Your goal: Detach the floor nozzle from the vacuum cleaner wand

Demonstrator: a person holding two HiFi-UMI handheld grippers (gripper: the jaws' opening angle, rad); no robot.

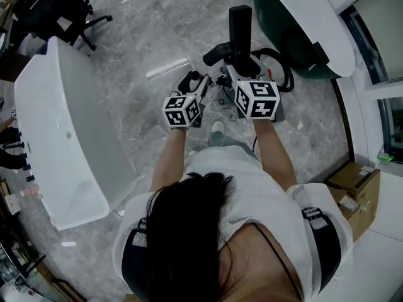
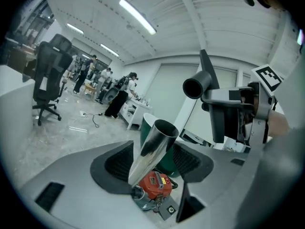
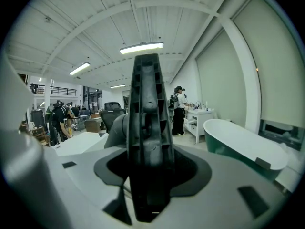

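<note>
I am holding my left claw (image 2: 153, 151) wide open. Its jaws are standing apart on either side of the wand (image 2: 159, 133), a shiny tube rising between them in the lower middle of the left gripper view. A gap is showing on the tube's right side. On its left side I cannot tell whether anything is touching. The wand's far end is gaping open, pointing up and away. Just under the tube a red unit (image 2: 155, 185) is showing at the bottom of the frame.

My right claw (image 3: 151, 159) is clamping the nozzle (image 3: 147, 104), a black ribbed piece that is standing upright and filling the space between the jaws in the middle of the right gripper view. In the left gripper view the nozzle is sitting at the right of the frame. Its round neck mouth is facing left and is apart from the wand's open end.

In the head view I am holding both claws side by side at the centre, with the nozzle sticking up just above them at the top middle. Around me the grey floor (image 1: 157, 36) is spreading out. A white tub (image 1: 63, 137) is lying along the left, a green tub (image 1: 302, 30) is curving across the upper right, a chair (image 1: 56, 11) is standing in the upper left corner, and boxes (image 1: 356, 187) are sitting at the lower right.
</note>
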